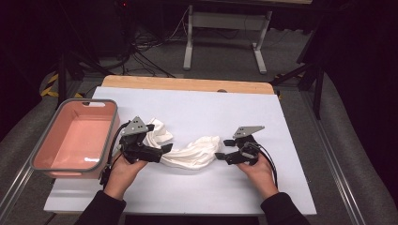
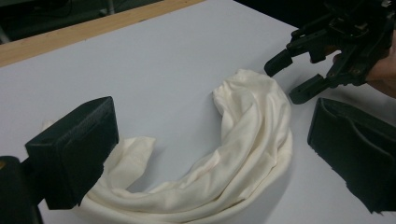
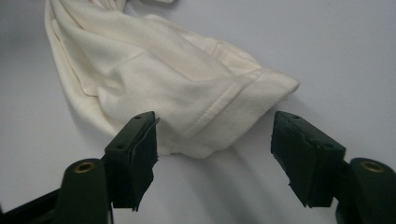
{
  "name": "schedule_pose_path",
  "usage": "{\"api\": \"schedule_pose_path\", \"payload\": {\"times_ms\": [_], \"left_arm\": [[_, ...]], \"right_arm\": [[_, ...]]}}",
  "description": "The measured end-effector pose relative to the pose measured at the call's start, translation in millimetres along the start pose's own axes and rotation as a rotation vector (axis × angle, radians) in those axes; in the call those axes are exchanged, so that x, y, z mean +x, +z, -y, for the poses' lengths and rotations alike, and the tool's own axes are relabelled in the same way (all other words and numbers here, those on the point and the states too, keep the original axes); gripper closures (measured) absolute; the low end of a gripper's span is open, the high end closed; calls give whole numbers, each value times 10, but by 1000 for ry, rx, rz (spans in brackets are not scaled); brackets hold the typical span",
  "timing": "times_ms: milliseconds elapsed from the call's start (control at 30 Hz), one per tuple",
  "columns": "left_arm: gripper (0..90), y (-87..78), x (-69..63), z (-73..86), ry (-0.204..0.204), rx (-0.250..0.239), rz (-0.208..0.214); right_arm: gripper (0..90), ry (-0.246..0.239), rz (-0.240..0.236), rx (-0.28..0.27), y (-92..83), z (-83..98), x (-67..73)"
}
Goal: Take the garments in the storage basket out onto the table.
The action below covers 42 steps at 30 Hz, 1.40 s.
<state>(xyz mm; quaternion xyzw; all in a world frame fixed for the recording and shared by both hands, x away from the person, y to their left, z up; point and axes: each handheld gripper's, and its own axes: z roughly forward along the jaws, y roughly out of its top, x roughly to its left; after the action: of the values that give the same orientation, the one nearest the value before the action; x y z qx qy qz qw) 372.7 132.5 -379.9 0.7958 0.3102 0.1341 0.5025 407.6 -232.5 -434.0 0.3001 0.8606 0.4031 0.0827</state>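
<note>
A crumpled cream-white cloth (image 1: 192, 152) lies in a curved strip on the white table cover (image 1: 197, 108). My left gripper (image 1: 164, 151) rests over the cloth's left end. In the left gripper view its jaws stand wide apart, with the cloth (image 2: 252, 140) lying between and beyond them and neither pad pressing it. At the cloth's right end is my right gripper (image 1: 223, 149), also open. In the right gripper view the hemmed end of the cloth (image 3: 163, 79) lies between its jaws, apart from both pads. The right gripper (image 2: 289, 77) shows at the top right of the left gripper view.
A pink tub with a grey rim (image 1: 112, 129) stands at the table's left edge, close to my left hand. A wooden strip (image 1: 187, 84) runs along the far edge of the table. Beyond it are table legs and cables on the floor.
</note>
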Motion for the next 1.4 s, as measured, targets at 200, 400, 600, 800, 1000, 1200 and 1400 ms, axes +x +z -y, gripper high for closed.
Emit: {"api": "schedule_pose_path", "payload": {"times_ms": [200,400,600,800,1000,1200,1400], "left_arm": [[13,7,-7,4,7,11,20],[9,36,-52,4,12,25,34],[31,46,-81,16,34,24,27],[100,49,-153,11,63,13,46],[178,0,-183,27,63,-13,79],[244,-74,-260,52,79,-26,102],[305,-86,-340,75,86,-22,135]], "right_arm": [[452,4,-40,52,167,16,-24],[789,-14,-88,54,145,-3,12],[867,-37,-105,8,-61,-98,92],[867,-76,-142,-37,-243,-289,259],[867,-117,-168,-73,-279,-516,445],[867,-110,-183,-84,-155,-714,513],[867,-98,-184,-89,6,-834,512]]}}
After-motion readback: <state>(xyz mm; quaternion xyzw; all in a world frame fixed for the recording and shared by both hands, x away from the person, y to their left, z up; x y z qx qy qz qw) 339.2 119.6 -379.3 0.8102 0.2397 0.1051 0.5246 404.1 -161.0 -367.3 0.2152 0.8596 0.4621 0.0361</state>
